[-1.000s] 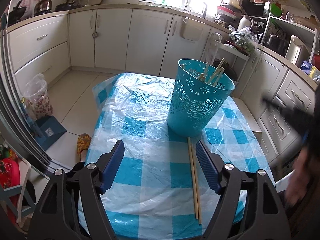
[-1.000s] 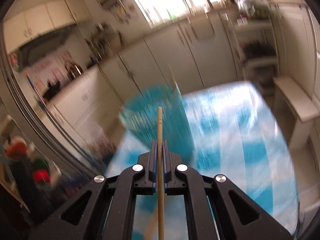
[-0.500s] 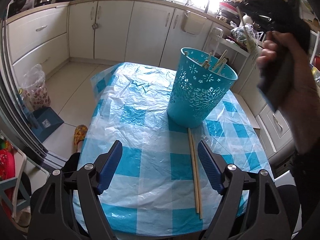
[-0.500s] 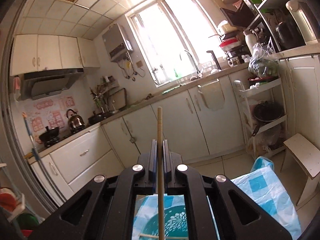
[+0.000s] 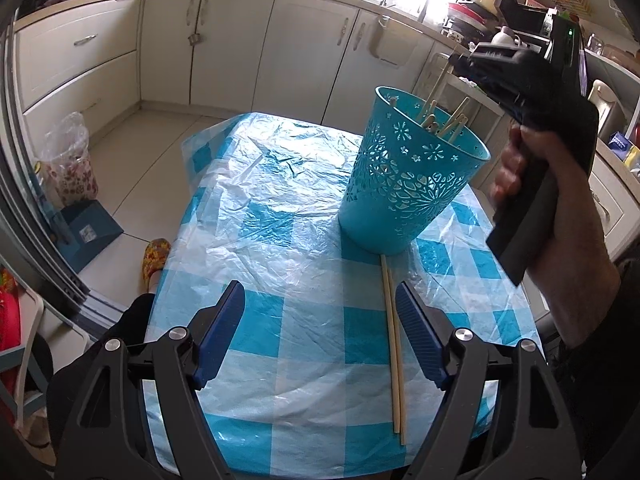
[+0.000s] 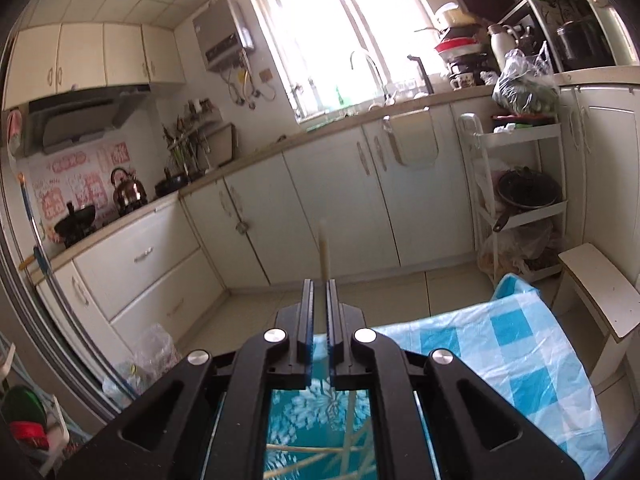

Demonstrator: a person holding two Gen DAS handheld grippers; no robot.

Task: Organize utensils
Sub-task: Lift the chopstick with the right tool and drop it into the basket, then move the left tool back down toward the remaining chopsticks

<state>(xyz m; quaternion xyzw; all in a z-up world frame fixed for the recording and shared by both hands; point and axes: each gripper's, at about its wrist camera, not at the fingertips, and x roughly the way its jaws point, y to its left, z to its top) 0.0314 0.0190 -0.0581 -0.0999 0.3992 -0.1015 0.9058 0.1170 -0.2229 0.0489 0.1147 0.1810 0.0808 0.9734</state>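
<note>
A turquoise cut-out holder (image 5: 408, 176) stands on the blue-checked table (image 5: 280, 240) with several chopsticks in it. Two wooden chopsticks (image 5: 392, 344) lie side by side on the table just in front of it. My left gripper (image 5: 320, 332) is open and empty, low over the table, its right finger beside those two chopsticks. My right gripper (image 6: 319, 300) hangs above the holder (image 6: 320, 412); its jaws stand slightly apart with a chopstick (image 6: 324, 252) loose between them, blurred. In the left wrist view that chopstick (image 5: 438, 80) slants down into the holder.
White kitchen cabinets (image 5: 224, 44) and a counter run behind the table. A shelf trolley (image 6: 520, 184) stands at the right, a white stool (image 6: 600, 288) beside the table corner. A patterned bag (image 5: 68, 160) and a blue dustpan (image 5: 84, 232) sit on the floor at the left.
My right gripper rose over the holder with the chopstick held, then its jaws parted and the chopstick is slipping down. My left gripper hardly moved.
</note>
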